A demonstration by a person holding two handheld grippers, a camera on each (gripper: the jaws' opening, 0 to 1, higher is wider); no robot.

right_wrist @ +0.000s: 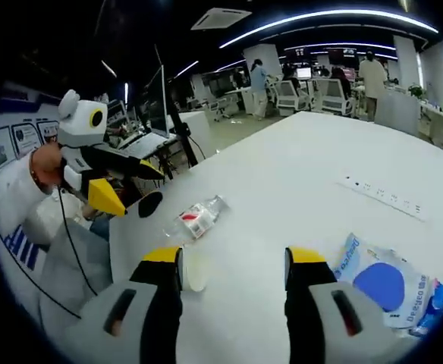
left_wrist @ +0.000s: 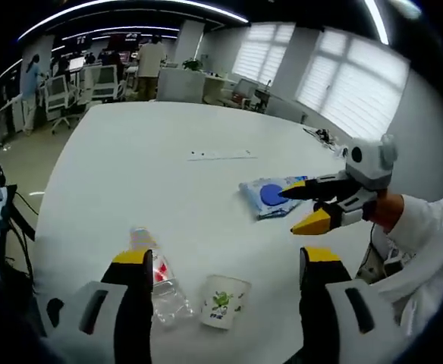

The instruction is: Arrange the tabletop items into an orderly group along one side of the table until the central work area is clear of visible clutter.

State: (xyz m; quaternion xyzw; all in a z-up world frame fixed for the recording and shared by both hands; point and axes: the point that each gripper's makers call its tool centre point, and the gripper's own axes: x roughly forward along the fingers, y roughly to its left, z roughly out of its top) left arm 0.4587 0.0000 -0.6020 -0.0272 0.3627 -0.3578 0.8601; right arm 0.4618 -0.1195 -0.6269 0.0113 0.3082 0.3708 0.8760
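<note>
On the white table (left_wrist: 130,174) a clear plastic bottle (left_wrist: 161,279) with a red label lies on its side, just beyond my left gripper (left_wrist: 227,258), which is open and empty. A white paper cup (left_wrist: 223,302) with a green print rests beside the bottle, between the jaws. Farther off lies a blue and white packet (left_wrist: 271,196). My right gripper (left_wrist: 301,206) hovers open at the packet's right edge. In the right gripper view, the right gripper (right_wrist: 234,259) is open above the table, with the packet (right_wrist: 381,284) to its right, the cup (right_wrist: 194,271) by its left jaw and the bottle (right_wrist: 197,218) beyond. The left gripper (right_wrist: 136,189) is open at the left.
A white power strip (left_wrist: 221,155) lies flat mid-table, also visible as the power strip (right_wrist: 381,193) in the other view. The person's white sleeve (left_wrist: 426,227) reaches in from the right. Office chairs (left_wrist: 104,82), desks and standing people are beyond the far edge. A monitor (right_wrist: 161,98) and cables sit off the table's side.
</note>
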